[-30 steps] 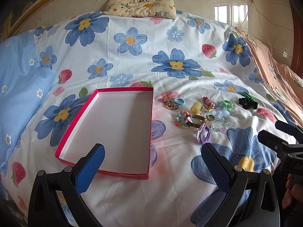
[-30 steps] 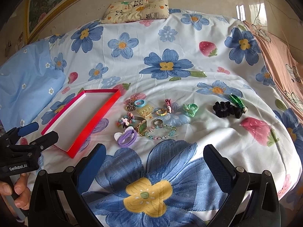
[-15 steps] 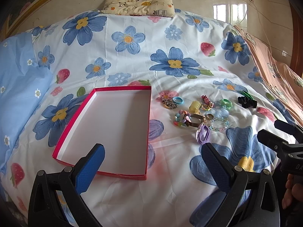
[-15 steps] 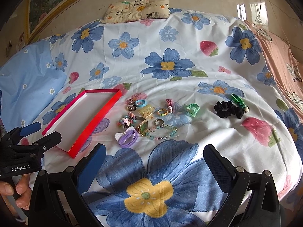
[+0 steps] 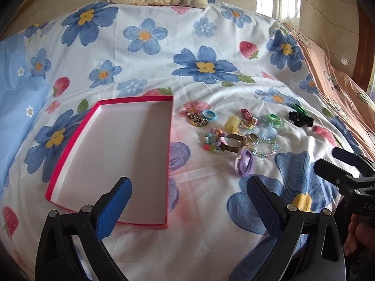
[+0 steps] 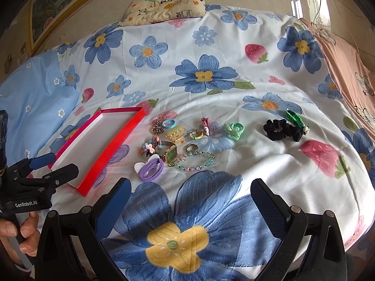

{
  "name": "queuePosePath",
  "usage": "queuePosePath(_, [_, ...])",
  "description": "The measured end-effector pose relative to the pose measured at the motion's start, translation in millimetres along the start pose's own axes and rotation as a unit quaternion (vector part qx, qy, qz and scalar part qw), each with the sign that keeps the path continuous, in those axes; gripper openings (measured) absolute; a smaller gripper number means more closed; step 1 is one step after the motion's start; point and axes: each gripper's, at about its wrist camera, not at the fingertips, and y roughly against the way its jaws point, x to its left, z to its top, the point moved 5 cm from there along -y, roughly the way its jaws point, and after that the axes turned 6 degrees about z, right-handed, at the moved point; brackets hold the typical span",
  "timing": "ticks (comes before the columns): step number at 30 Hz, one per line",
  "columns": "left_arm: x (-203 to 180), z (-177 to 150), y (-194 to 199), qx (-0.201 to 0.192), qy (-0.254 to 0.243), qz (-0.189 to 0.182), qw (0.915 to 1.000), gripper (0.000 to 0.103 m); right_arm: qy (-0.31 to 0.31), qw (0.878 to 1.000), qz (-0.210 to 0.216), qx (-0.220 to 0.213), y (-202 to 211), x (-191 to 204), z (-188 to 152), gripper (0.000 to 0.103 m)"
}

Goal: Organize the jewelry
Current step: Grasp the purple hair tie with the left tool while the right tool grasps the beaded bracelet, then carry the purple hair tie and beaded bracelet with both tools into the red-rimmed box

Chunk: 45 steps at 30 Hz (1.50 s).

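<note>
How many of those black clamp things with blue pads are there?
2. The left gripper hangs by the red box's near end, its jaws closing with nothing between them. The right gripper hangs open over the big blue flower print.

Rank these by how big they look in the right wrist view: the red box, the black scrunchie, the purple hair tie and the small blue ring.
1. Red-rimmed shallow box
2. Black fabric scrunchie
3. Purple looped hair tie, nearer the camera, so close to the scrunchie
4. Small blue ring
</note>
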Motion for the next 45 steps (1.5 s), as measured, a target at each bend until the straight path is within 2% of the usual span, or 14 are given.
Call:
queuePosePath(4, [-11.2,8.1,-15.7,0.011,-0.014,-0.019,0.9997,0.088,-0.009,1.000,0.012,0.015,-12.7,-5.7,3.0,0.089])
queuePosePath(5, [-12.7,9.7,-19.3,0.014,-0.016,-0.021,0.9995,0.083,-0.011,1.000,0.015,0.019,-16.3,-7.0,3.9,0.085])
queuePosePath(9, [-17.2,17.9,-34.7,0.025,-0.022,-0.033,0.9989,0.077,-0.016,0.999,0.020,0.034,-30.9,-13.6,9.7,0.068])
queuePosePath(15, [-27.7,29.0,-59.9,0.039,-0.028,-0.049,0.9977,0.069,-0.019,0.998,0.020,0.056,-55.5,-23.1,18.2,0.052])
queuePosePath(20, [-38.1,33.6,-82.6,0.054,-0.040,-0.055,0.9962,0.068,-0.020,0.996,0.012,0.088,-83.0,-31.5,19.9,0.045])
queuePosePath(27, [-53.4,33.6,-110.1,0.078,-0.063,-0.060,0.9932,0.065,-0.016,0.993,0.005,0.114,-105.8,-34.6,17.9,0.043])
queuePosePath(33, [-63.8,29.6,-130.9,0.102,-0.078,-0.075,0.9889,0.043,-0.015,0.991,-0.005,0.131,-122.1,-41.3,11.9,0.028])
queuePosePath(34, [-64.4,29.0,-132.5,0.105,-0.078,-0.080,0.9882,0.035,-0.016,0.991,-0.004,0.130,-122.7,-42.4,11.5,0.026])
queuePosePath(35, [-65.9,28.6,-134.8,0.107,-0.079,-0.086,0.9874,0.027,-0.016,0.991,-0.004,0.130,-123.3,-43.0,11.7,0.021])
queuePosePath(36, [-65.3,28.1,-135.6,0.108,-0.079,-0.088,0.9870,0.022,-0.017,0.991,-0.005,0.130,-123.8,-43.8,11.8,0.011])
queuePosePath(37, [-64.4,27.6,-135.7,0.108,-0.079,-0.091,0.9867,0.017,-0.020,0.992,-0.002,0.128,-123.5,-45.0,11.7,0.007])
queuePosePath(45, [-51.6,31.0,-120.0,0.088,-0.061,-0.101,0.9891,0.013,-0.024,0.995,0.010,0.100,-107.7,-38.6,22.0,0.007])
